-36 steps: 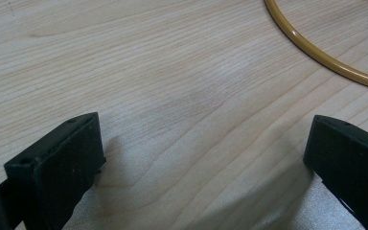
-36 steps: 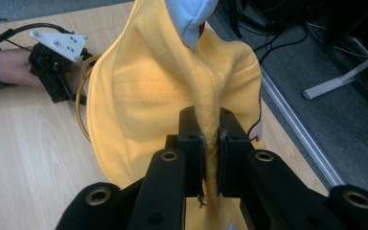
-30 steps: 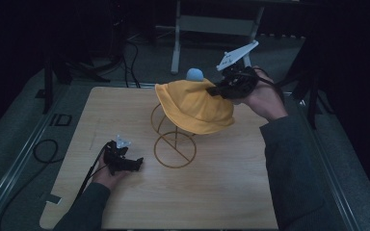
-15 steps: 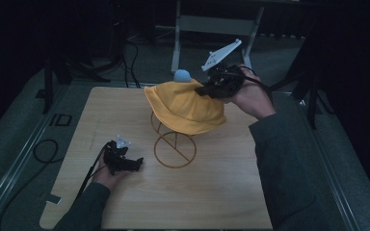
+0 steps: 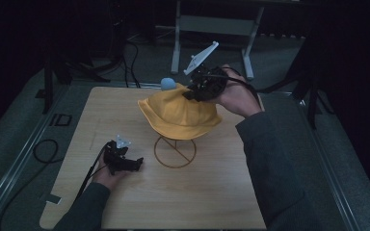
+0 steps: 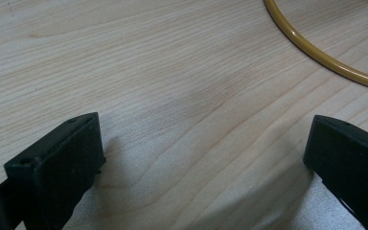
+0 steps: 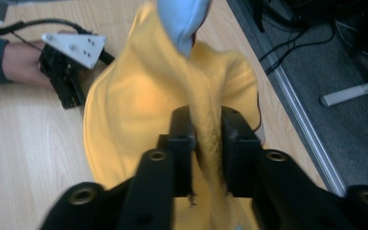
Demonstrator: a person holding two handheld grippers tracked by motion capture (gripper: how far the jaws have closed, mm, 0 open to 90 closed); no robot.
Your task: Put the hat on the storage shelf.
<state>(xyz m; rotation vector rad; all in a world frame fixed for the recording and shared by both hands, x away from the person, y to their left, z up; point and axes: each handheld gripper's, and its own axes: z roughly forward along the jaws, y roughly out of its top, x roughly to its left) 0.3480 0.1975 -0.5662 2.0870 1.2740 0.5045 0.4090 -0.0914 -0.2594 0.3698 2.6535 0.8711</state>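
Observation:
A yellow bucket hat (image 5: 180, 115) hangs above a gold wire stand (image 5: 174, 152) on the wooden table (image 5: 221, 192). A pale blue ball (image 5: 167, 83) shows at the hat's far side, apparently the stand's top. My right gripper (image 5: 198, 89) is shut on a fold of the hat's crown; in the right gripper view the yellow cloth (image 7: 206, 129) is pinched between the jaws, with the blue ball (image 7: 182, 19) beyond. My left gripper (image 5: 137, 164) rests on the table left of the stand's base, open with nothing between its jaws. The base ring (image 6: 316, 48) shows ahead of it.
Table edges run close at the left and far side, with metal rails, cables (image 5: 43, 149) on the grey floor and a white frame (image 5: 212, 29) behind. The other hand and its gripper (image 7: 69, 67) show beyond the hat in the right gripper view.
My right gripper has carried the hat leftward across the stand, with the blue ball moving with it. The left gripper has stayed still on the table.

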